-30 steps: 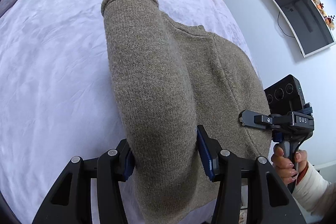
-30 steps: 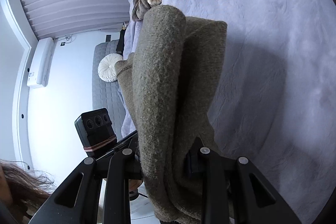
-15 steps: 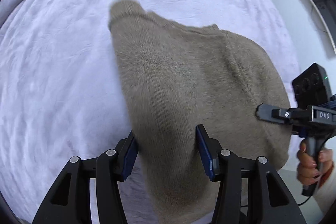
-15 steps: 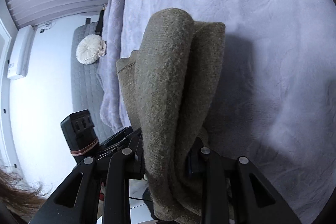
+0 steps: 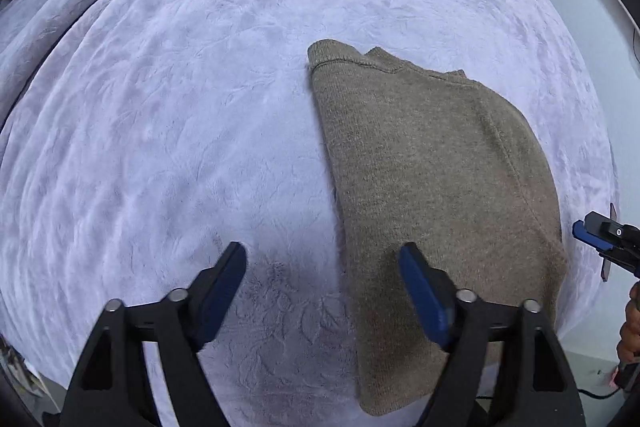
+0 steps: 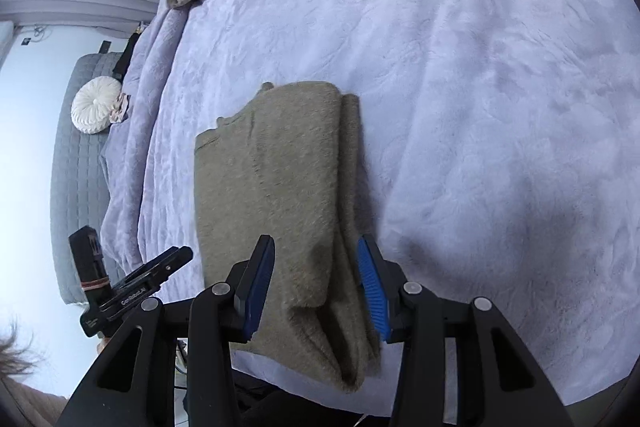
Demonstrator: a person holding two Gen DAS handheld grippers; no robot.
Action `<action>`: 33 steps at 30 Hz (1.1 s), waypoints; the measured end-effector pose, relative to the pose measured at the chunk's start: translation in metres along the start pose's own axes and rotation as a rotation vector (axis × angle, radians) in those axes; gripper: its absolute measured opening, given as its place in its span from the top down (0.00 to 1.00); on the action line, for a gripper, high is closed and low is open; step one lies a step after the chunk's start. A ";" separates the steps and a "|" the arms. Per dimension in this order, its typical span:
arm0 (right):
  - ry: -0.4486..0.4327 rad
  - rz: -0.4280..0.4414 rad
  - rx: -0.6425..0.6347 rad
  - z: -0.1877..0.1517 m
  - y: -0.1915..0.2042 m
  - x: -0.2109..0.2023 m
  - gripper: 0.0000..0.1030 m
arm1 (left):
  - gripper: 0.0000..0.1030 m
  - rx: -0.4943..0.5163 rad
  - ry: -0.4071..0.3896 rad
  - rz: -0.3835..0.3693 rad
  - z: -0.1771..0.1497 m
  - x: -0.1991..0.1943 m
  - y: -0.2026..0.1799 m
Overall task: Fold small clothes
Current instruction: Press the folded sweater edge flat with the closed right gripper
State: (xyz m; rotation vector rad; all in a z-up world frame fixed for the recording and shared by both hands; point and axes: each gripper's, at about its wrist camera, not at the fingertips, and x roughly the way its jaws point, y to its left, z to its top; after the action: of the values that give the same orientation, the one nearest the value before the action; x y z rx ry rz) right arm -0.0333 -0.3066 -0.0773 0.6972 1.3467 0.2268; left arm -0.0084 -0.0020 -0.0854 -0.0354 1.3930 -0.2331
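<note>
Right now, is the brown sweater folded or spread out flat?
Folded. The brown sweater lies on the bedspread as a compact rectangle, with stacked layers showing along its right edge and near end.

My left tongs point(image 5: 322, 291) no longer clamp the sweater point(image 5: 432, 187); their jaws now stand wide apart, with one blue pad over the cloth's edge. My right tongs point(image 6: 316, 291) have let go too, jaws parted around the fold. The sweater, hanging a second ago, now lies flat on the bed point(image 5: 180, 107).
</note>
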 end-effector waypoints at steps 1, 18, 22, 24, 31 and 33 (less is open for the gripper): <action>-0.006 0.006 -0.031 -0.007 0.011 -0.001 0.72 | 0.03 0.001 -0.019 0.002 -0.003 -0.003 -0.003; 0.105 -0.369 -0.375 -0.059 0.021 0.071 1.00 | 0.03 0.002 0.026 -0.028 -0.020 0.046 -0.030; 0.087 -0.385 -0.368 -0.065 0.022 0.064 1.00 | 0.03 0.023 0.030 -0.006 -0.020 0.038 -0.032; 0.086 -0.385 -0.339 -0.066 0.021 0.060 1.00 | 0.03 0.030 0.038 0.005 -0.021 0.035 -0.032; 0.082 -0.382 -0.254 -0.065 0.014 0.055 1.00 | 0.03 0.033 0.061 0.017 -0.023 0.028 -0.028; 0.082 -0.387 -0.239 -0.065 0.015 0.055 1.00 | 0.03 0.028 0.067 0.017 -0.026 0.026 -0.027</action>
State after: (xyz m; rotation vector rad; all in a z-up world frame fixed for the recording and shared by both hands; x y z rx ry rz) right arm -0.0783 -0.2439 -0.1169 0.2214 1.4752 0.1030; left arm -0.0335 -0.0308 -0.1113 0.0072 1.4562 -0.2416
